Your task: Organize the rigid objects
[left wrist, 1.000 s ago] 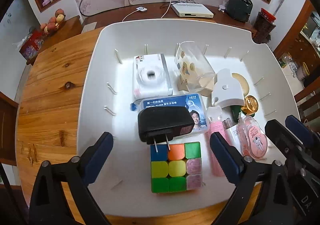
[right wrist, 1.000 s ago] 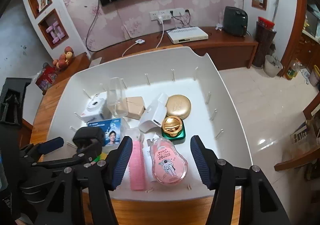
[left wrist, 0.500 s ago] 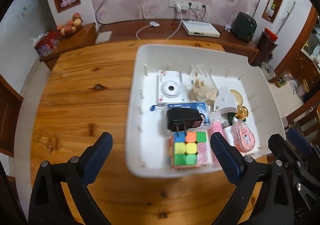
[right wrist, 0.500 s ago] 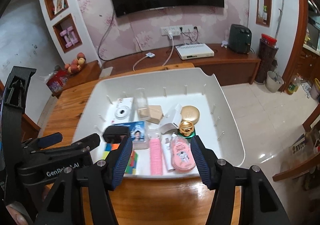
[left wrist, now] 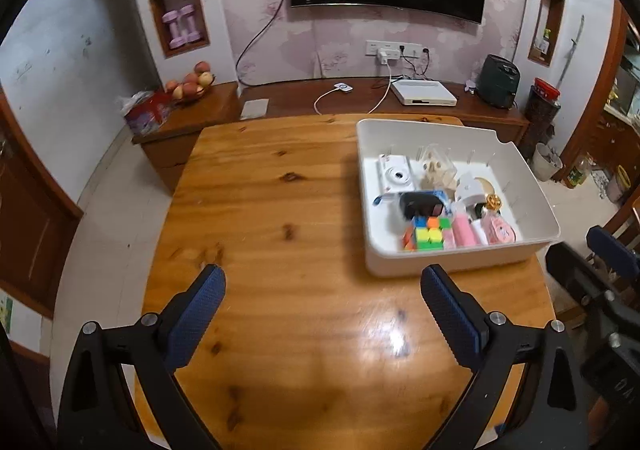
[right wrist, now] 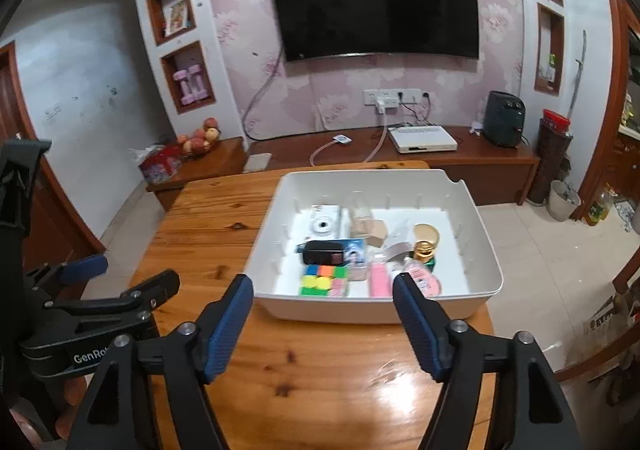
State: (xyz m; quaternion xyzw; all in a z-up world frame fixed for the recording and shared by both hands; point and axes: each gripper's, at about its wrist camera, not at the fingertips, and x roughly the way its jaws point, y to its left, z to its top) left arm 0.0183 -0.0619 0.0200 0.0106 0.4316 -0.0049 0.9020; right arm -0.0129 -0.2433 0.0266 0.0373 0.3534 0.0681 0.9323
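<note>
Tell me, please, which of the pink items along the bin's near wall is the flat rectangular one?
The plain pink bar, lying beside the colour cube; the other pink item, on its right, is rounded with a printed label.

Left gripper [left wrist: 322,300]: fingers spread wide, gripping nothing.
Right gripper [right wrist: 323,308]: fingers spread wide, gripping nothing.

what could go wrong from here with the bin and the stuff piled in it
The white bin sits at the table's right edge, so a nudge from either open gripper could push it toward the floor. Inside, the black charger rests partly on the puzzle cube and may slide if the bin moves. The clear cup lies tipped and could roll.
</note>
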